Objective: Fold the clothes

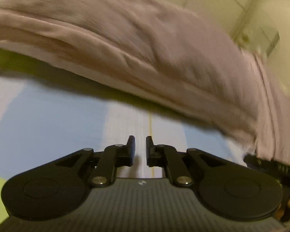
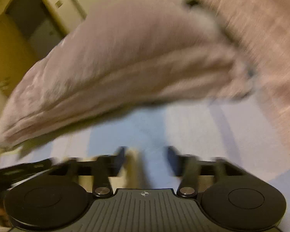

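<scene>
Where stripes show, rumpled pink garment (image 1: 137,44)

Dim warm light, motion blur, fisheye warping

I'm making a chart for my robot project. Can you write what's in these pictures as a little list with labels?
Clothing: pink garment, bunched in soft folds, blurred
Surface: striped sheet in blue, white and green
Left gripper: narrow gap between fingers, holding nothing
Right gripper: open wide, holding nothing, blurred
Background: pale cupboard doors
Folding: no neat fold visible
</scene>
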